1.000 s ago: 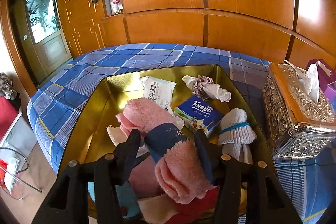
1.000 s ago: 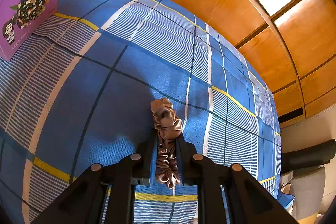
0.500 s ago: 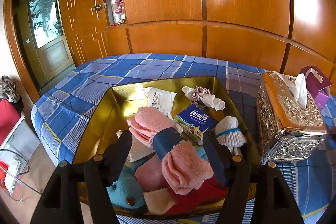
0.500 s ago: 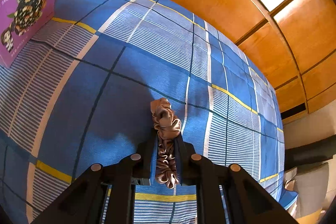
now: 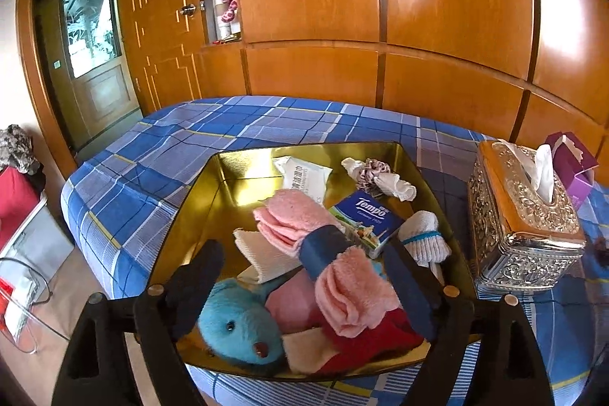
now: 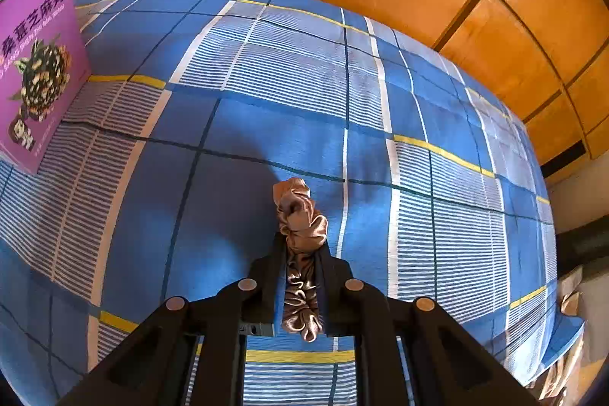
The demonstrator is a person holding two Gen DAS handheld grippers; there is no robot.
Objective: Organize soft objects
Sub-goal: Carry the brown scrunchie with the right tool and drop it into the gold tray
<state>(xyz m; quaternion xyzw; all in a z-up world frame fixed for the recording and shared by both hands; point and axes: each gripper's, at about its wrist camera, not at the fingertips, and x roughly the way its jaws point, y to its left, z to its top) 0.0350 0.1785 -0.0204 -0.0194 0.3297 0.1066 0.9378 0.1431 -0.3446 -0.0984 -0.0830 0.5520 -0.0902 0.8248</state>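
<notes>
A gold metal tray (image 5: pixel 213 185) sits on the blue plaid bed. It holds a rolled pink towel with a navy band (image 5: pixel 323 250), a blue plush toy (image 5: pixel 236 326), a red cloth, white socks (image 5: pixel 422 238), a Tempo tissue pack (image 5: pixel 367 215), a wipes packet and a scrunchie on white cloth (image 5: pixel 375 170). My left gripper (image 5: pixel 304 261) is open and empty above the tray's near side. My right gripper (image 6: pixel 300 246) is shut on a brown satin scrunchie (image 6: pixel 300 215), held above the bedspread.
An ornate silver tissue box (image 5: pixel 525 227) stands right of the tray, with a purple box (image 5: pixel 571 162) behind it. The same purple box (image 6: pixel 34 63) shows at the left of the right wrist view. Wooden wall panels lie behind the bed (image 6: pixel 266 101).
My left gripper has opened, let go of the pink towel in the tray and pulled back and up. My right gripper has lifted a little with the scrunchie.
</notes>
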